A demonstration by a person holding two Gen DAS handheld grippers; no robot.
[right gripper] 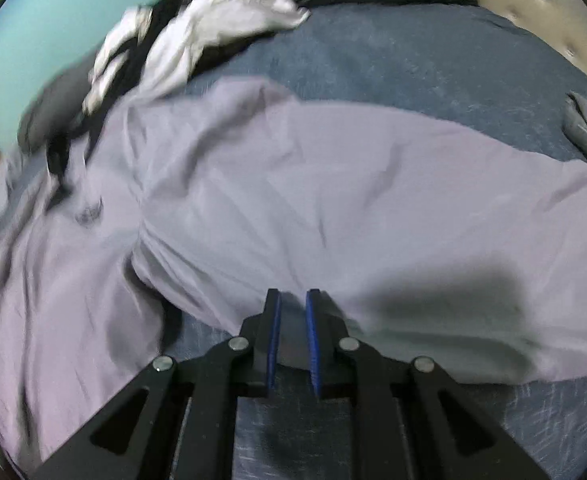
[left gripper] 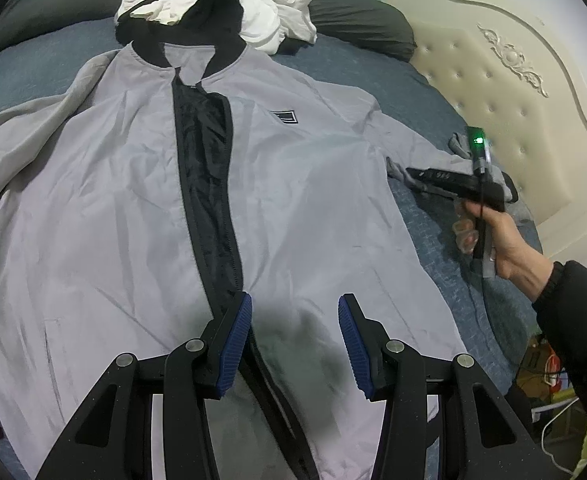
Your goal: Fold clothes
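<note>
A grey jacket (left gripper: 133, 200) lies spread front-up on a bed (left gripper: 373, 68) covered in blue-grey fabric, its black collar toward the far end and its dark zipper opening (left gripper: 209, 184) running down the middle. The left tongs (left gripper: 295, 340) point steeply down over the lower front of the jacket, just to the right of the zipper line; their blue-padded fingers (left gripper: 237, 344) stand spread apart with only flat cloth showing between them, pinching nothing. Out to the right, a hand (left gripper: 505, 240) with a dark sleeve (left gripper: 573, 308) at the wrist wraps around the handle of the right tongs, which reach out over the jacket's right sleeve (left gripper: 421, 160), tilted down toward it (a green light glows on top of the tool). In the right wrist view, which is blurred, the right tongs (right gripper: 293, 320) hang at the near edge of that sleeve (right gripper: 373, 200), where grey cloth meets the blue bed cover; their fingers (right gripper: 273, 328) stand nearly together with a narrow gap, and no cloth is visibly caught between them. Crumpled white clothes (left gripper: 277, 12) and a black garment (left gripper: 213, 8) are heaped beyond the collar, near dark pillows (left gripper: 357, 16). A cream tufted headboard (left gripper: 513, 92) rises to the right.
</note>
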